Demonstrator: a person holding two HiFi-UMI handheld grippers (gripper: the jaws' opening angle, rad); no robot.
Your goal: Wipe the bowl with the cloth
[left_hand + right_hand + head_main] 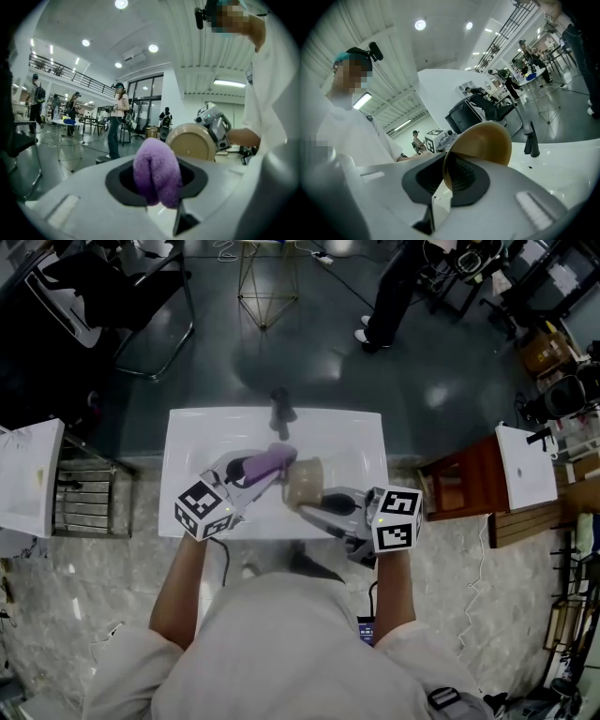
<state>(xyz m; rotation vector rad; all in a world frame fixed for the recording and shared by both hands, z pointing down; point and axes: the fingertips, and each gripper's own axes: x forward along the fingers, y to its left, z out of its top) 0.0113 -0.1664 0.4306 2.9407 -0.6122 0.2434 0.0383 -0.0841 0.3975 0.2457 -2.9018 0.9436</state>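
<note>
I stand in a big open lab hall, not a kitchen. The white sink [183, 442] with its black tap [281, 411] sits alone on a polished grey floor [309, 352]. Around it are a chair [141, 315], a wire frame [267, 282], and boxes and gear [553, 362] piled along the right. The ceiling is high with round lights [121, 4], a railed gallery [70, 75] runs along one wall, and there are tall glass doors [145, 101]. People [117, 117] stand about among the tables [65, 123] — some carry backpacks.
</note>
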